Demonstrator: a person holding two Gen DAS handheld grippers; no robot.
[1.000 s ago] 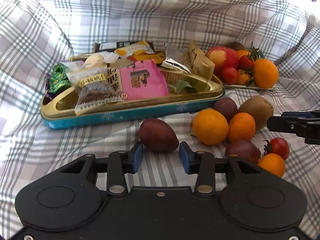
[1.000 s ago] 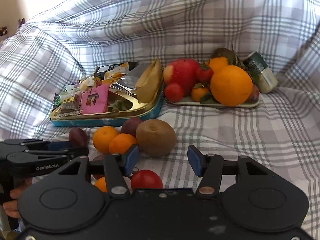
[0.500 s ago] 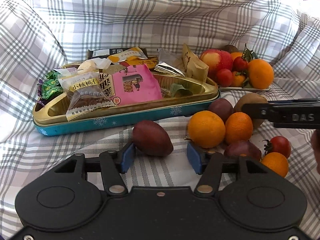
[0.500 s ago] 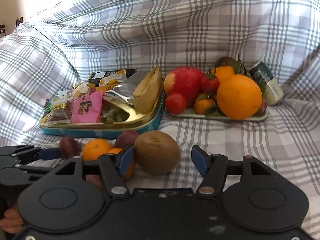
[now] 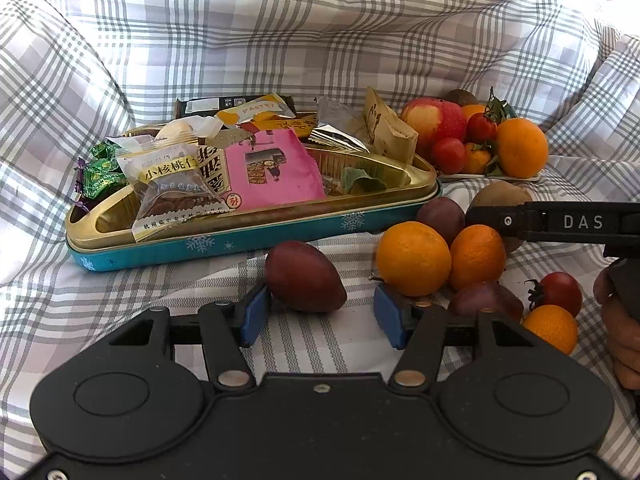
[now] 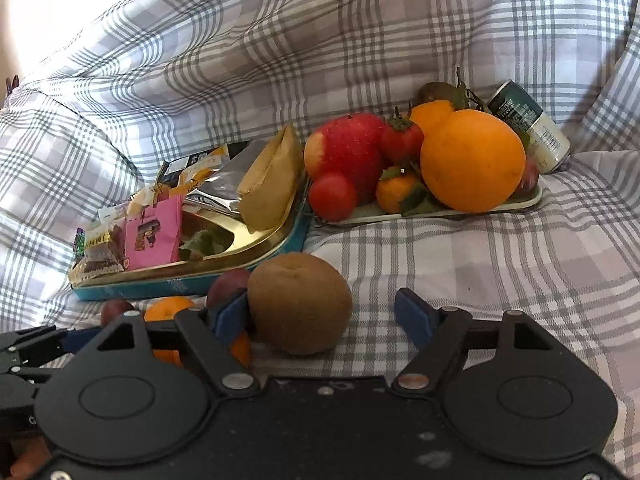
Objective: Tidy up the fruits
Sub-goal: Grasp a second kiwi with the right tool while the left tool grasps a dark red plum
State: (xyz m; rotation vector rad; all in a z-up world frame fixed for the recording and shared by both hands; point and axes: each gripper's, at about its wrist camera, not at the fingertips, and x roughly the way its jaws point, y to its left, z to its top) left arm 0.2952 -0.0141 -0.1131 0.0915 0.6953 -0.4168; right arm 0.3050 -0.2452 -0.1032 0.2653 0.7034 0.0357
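Nearest us, our left gripper [image 5: 320, 314] has its fingers spread wide around a dark purple fruit [image 5: 305, 276]; the fruit lies on the plaid cloth [image 5: 280, 40] between the blue pads, its left side right at the left pad, well clear of the right one, so it is framed, not yet gripped; we judge we placed the fingers astride it so that one squeeze takes it alone; our right gripper [image 6: 320, 316] does likewise with the kiwi [image 6: 300, 302]: its fingers are opening, the kiwi sits between them, close against the left pad, a wide gap on the right, nothing pinched; just beyond, loose fruit huddles together: two oranges [image 5: 414, 258], another purple fruit [image 5: 440, 214], a cherry tomato [image 5: 558, 292], all touching or nearly so, which is why we take the outliers first; farther back the teal tin [image 5: 256, 236] carries only snack packets [image 5: 272, 174], so we reckon fruit does not belong there; at the far right the pale tray [image 6: 496, 206] already bears an apple [image 6: 348, 152], a big orange [image 6: 472, 160] and tomatoes, likely where our two fruits should go; a can [image 6: 528, 124] leans behind it
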